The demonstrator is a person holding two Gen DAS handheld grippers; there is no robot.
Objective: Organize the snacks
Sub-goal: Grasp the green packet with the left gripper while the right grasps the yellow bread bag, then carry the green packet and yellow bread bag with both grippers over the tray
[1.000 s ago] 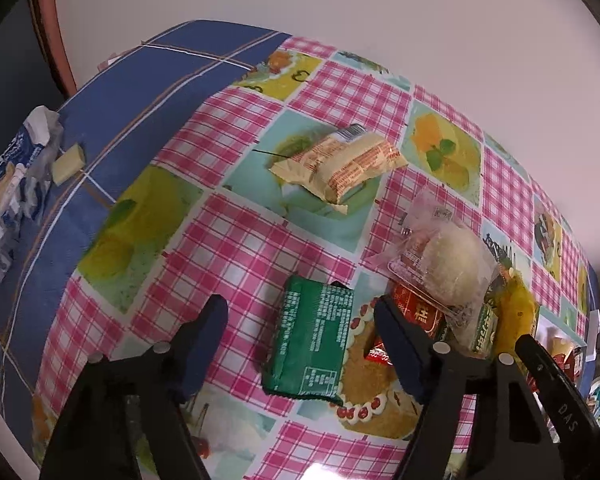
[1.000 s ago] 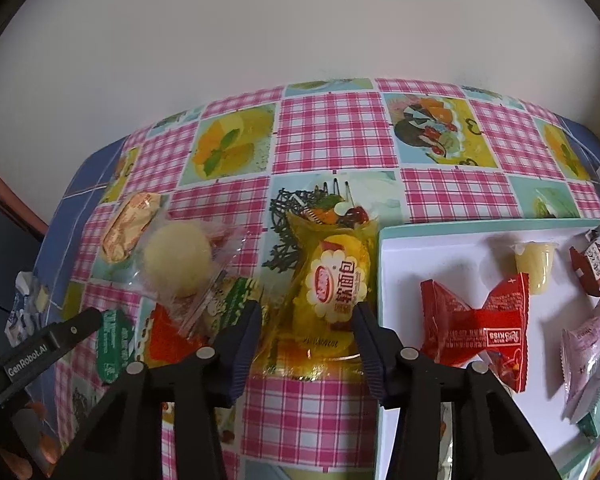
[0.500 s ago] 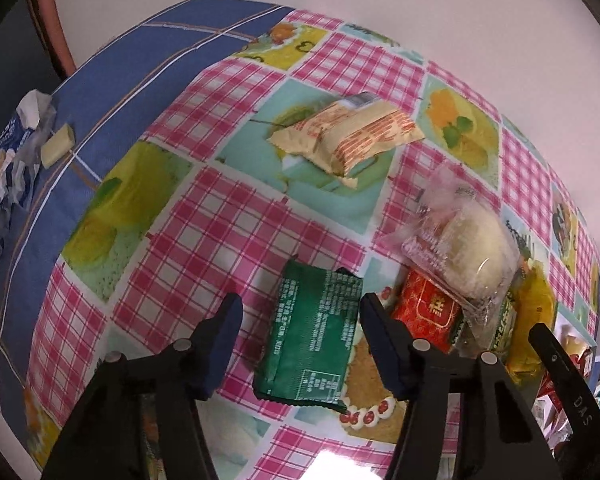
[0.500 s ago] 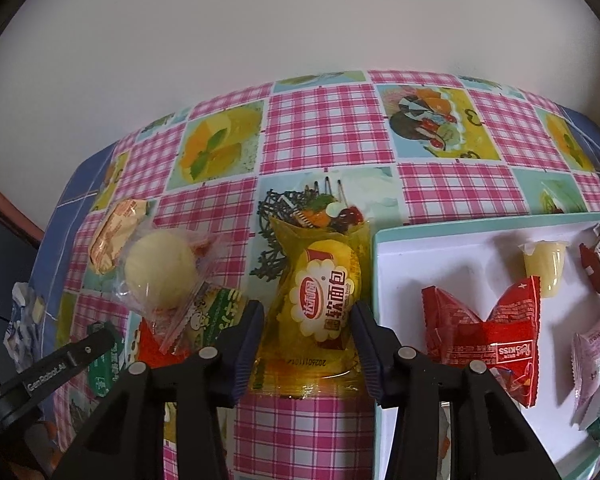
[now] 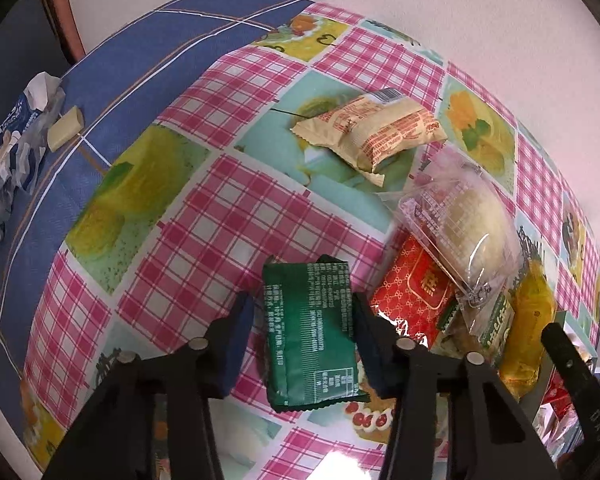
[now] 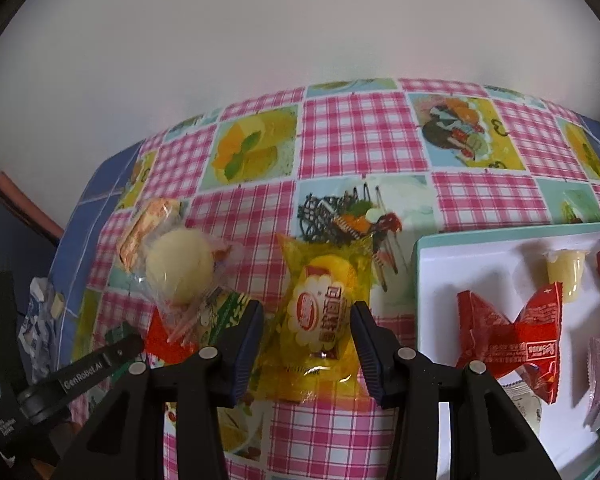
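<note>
A green snack packet lies on the checked tablecloth between the fingers of my left gripper. Its jaws are closing; the right pad is at the packet's edge and a thin strip of cloth still shows beside the left pad. My right gripper is shut on a yellow bread packet, its pads against both sides. To the right of it stands a white tray holding a red packet, a jelly cup and other snacks.
Right of the green packet are a red packet, a clear bag with a pale round bun and a green-white packet. A beige packet lies farther back. A crumpled blue wrapper sits at the cloth's left edge.
The left jaws have narrowed from wide apart to close around the green packet, and the gripper has come nearer to it. The right gripper keeps the yellow packet between its fingers.
</note>
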